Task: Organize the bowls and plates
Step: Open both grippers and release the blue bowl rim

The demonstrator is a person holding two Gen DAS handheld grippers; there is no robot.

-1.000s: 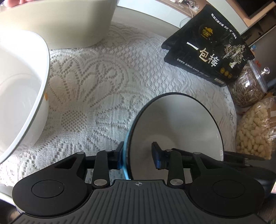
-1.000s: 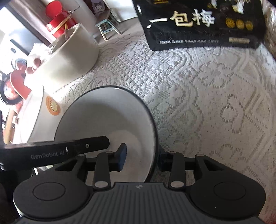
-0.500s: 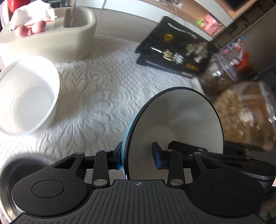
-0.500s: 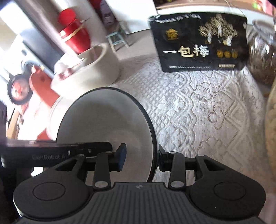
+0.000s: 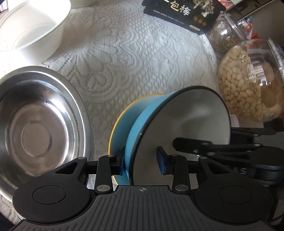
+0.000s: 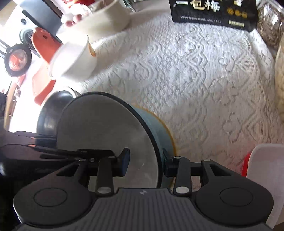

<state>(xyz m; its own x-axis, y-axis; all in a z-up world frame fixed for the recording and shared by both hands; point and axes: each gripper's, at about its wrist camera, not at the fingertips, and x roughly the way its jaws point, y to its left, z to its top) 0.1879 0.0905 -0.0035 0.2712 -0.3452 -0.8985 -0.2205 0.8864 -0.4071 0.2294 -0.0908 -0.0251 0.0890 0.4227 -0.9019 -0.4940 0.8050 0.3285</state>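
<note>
A blue enamel bowl [image 5: 186, 120] [image 6: 106, 128] with a white inside and a black rim hangs tilted between both grippers. My left gripper [image 5: 142, 162] is shut on its near-left rim, one pad outside and one inside. On the opposite rim my right gripper [image 6: 145, 163] grips the same way; its jaws are opening slightly with the rim still between them. Directly under the bowl sits a blue bowl with a yellow rim [image 5: 120, 129] [image 6: 165, 135]; whether the two touch I cannot tell. A steel bowl [image 5: 35, 135] lies to the left, and a white bowl [image 5: 35, 26] farther back.
A lace cloth [image 5: 142, 62] covers the table. A black snack bag [image 5: 181, 12] lies at the back. Two glass jars, one of seeds [image 5: 223, 37] and one of pale nuts [image 5: 248, 85], stand at the right. A white object [image 6: 266, 168] sits near the right gripper.
Both grippers carried the blue bowl back toward the near side. The steel bowl and the yellow-rimmed bowl came into view, and the held bowl now hangs over the yellow-rimmed one.
</note>
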